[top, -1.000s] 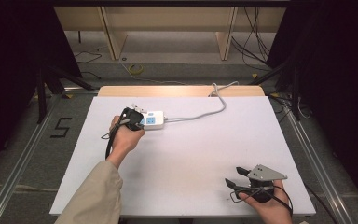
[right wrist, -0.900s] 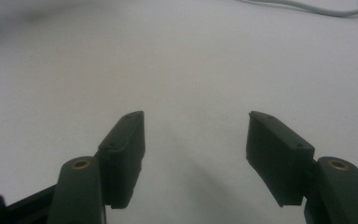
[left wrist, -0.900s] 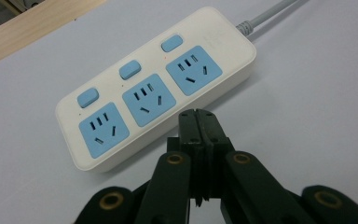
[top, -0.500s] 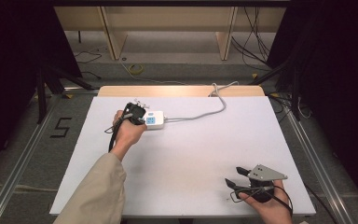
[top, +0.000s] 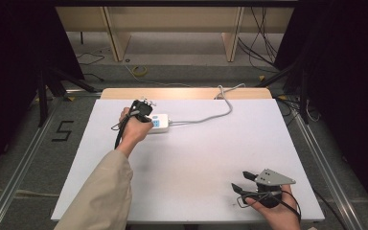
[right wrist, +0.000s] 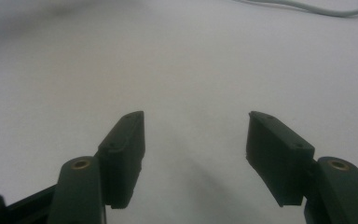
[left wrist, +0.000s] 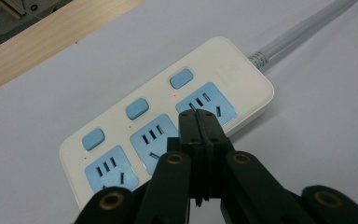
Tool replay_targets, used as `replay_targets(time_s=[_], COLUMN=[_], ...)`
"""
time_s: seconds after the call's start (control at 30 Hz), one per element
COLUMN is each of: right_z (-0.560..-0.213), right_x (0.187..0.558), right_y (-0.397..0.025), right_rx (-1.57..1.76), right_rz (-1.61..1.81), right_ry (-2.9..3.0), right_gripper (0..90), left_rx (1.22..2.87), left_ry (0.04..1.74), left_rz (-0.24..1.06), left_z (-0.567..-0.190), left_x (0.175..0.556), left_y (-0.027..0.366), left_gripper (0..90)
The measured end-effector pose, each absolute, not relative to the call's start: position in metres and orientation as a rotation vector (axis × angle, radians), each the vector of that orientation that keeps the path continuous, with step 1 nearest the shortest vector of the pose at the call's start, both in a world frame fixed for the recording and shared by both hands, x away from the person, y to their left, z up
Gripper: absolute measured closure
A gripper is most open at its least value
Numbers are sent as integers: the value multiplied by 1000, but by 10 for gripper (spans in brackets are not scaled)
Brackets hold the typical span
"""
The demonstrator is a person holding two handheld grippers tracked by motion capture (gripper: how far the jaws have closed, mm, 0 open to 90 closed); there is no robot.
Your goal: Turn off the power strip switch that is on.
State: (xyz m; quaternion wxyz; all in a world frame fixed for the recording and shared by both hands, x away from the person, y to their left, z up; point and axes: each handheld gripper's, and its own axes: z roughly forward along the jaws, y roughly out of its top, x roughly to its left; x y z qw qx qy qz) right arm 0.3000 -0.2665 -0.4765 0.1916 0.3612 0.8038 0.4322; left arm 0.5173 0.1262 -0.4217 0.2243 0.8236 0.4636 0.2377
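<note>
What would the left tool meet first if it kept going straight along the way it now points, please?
Most likely the power strip: the left tool, its jaws shut together, points down at the blue socket face nearest the cord. Whether the tips already touch it is unclear.

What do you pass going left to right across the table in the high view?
Left gripper → power strip → grey cord → right gripper, all on the white table.
</note>
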Motion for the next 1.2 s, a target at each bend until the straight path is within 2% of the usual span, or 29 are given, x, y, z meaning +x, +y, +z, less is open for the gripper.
replay_targets(time_s=[1.2], right_z=[-477], right_x=[300], right_y=[-266], right_rx=[1007], right_rz=[1217], right_ry=[2262], right_gripper=[384], left_rx=[2282], left_ry=[1269], left_rz=[668], left_z=[-417], left_x=[546], left_y=[112], left_gripper=[896])
